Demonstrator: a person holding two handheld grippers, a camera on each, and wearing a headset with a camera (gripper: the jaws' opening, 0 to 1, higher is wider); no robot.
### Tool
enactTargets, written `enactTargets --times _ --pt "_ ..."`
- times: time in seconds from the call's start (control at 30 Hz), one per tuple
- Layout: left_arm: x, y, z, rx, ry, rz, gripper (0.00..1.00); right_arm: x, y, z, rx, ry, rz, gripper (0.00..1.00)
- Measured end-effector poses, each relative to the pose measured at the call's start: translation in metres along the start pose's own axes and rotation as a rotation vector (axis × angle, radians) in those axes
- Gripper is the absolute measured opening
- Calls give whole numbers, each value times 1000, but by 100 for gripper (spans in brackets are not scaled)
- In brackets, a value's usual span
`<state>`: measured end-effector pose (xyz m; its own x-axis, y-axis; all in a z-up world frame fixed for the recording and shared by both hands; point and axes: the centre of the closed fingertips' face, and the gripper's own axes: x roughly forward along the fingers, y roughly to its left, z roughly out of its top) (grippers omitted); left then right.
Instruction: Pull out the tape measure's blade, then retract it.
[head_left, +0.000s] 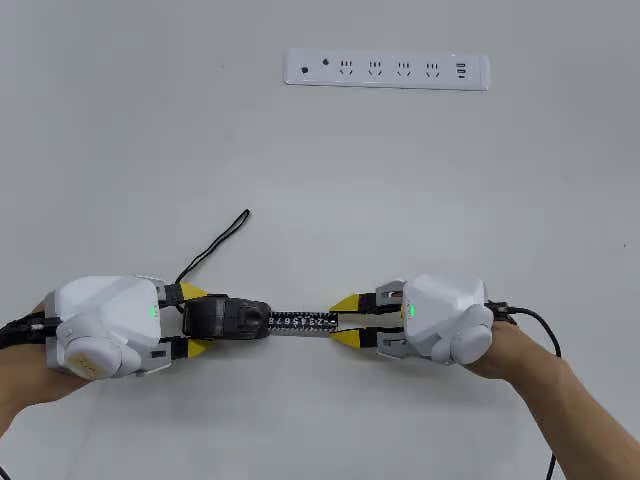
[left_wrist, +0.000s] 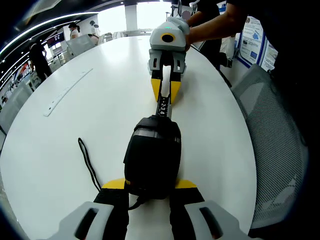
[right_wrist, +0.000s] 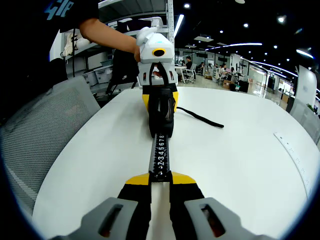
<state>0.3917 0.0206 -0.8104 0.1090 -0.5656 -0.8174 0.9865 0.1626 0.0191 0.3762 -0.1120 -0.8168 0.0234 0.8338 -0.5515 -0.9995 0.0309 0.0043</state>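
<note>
While the tape measure (head_left: 225, 319) lies on the white table (head_left: 150, 150), low in the head view and a bit left of centre, the left gripper (head_left: 197, 320) has it between its 2 yellow-tipped jaws. The jaws stand on both sides of the black case and press on it, approx. at its rear half, so the case sticks out in front of the tips. In the left gripper view the case (left_wrist: 152, 155) sits directly ahead of this gripper, in line w/ it.

From the front of the case the blade (head_left: 300, 322) comes out as a short dark strip w/ white numerals, straight toward the right gripper (head_left: 343, 321). The 2 jaws of that gripper are nearly together and pinch the free end of the blade; in the right gripper view numerals 2 to 8 are readable on the strip.

The 2 grippers face each other in 1 line, tape measure between them. A thin black strap (head_left: 215, 243) runs from the rear of the case and lies loose on the table, beside the left gripper. A white power strip (head_left: 387, 70) lies at the far edge, well apart from all this.
</note>
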Motion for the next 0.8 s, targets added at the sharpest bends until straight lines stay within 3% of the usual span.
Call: enactTargets --times 0.8 --pt "0 0 0 4 1 -1 28 -15 1 -11 11 10 3 11"
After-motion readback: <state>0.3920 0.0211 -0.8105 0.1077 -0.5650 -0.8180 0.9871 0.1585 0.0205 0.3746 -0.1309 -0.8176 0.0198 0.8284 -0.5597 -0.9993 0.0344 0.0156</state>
